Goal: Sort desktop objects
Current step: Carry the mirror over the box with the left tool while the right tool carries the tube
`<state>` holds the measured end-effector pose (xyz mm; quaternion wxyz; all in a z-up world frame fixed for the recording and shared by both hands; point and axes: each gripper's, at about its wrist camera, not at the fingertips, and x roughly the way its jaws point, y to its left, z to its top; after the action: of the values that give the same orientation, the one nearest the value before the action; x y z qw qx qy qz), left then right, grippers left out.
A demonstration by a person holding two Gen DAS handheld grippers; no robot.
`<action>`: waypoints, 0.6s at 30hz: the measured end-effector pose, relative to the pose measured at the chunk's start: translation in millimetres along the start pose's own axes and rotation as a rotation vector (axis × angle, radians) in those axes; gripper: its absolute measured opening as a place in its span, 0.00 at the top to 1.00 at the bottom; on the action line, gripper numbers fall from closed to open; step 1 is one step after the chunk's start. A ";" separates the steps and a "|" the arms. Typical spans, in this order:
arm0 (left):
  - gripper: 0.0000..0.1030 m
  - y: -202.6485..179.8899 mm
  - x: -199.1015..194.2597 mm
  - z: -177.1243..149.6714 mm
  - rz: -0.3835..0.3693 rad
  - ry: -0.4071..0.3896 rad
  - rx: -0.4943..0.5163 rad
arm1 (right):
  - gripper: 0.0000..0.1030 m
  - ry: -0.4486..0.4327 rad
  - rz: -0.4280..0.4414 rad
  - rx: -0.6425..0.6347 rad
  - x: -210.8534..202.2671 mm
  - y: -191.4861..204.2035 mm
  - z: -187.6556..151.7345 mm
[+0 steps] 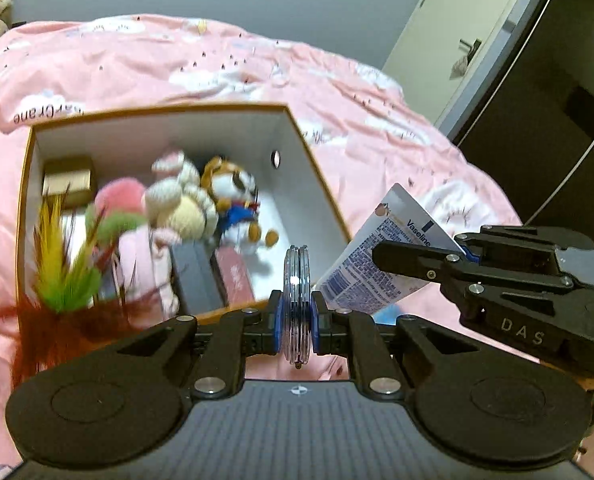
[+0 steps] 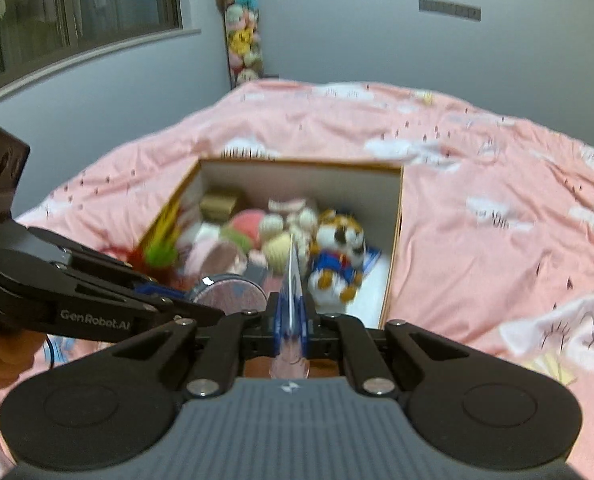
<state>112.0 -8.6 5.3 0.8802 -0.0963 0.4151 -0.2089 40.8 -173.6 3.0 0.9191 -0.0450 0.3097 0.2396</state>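
Vaseline tube [image 1: 381, 256] pinched by right hand-held gripper [image 2: 293, 320] near box [image 1: 313, 172].

A round clear-rimmed case [image 1: 297, 300] stands on edge, clamped between the left gripper's [image 1: 296, 312] fingers. A white Vaseline tube [image 1: 381, 256] is pinched by the right gripper [image 2: 291, 316], just before the open box [image 1: 309, 160] of plush toys [image 1: 233, 200].
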 end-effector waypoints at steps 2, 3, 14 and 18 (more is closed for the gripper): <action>0.86 -2.1 -0.8 7.2 0.003 -0.020 0.008 | 0.91 -0.022 -0.009 0.001 -1.0 -0.7 6.4; 0.86 -3.2 -1.5 10.7 0.006 -0.030 0.015 | 0.91 -0.032 -0.015 0.000 -0.4 -1.1 9.4; 0.86 27.1 10.0 39.2 0.099 -0.083 -0.033 | 0.91 0.023 -0.105 0.017 53.2 -16.5 17.7; 0.86 43.5 12.0 46.3 0.131 -0.089 -0.062 | 0.91 0.067 -0.097 0.036 76.7 -22.3 10.9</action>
<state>167.0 24.8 11.6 0.9063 -0.1052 0.3871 -0.1334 110.4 -159.1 -34.9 0.9195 -0.0516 0.3418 0.1875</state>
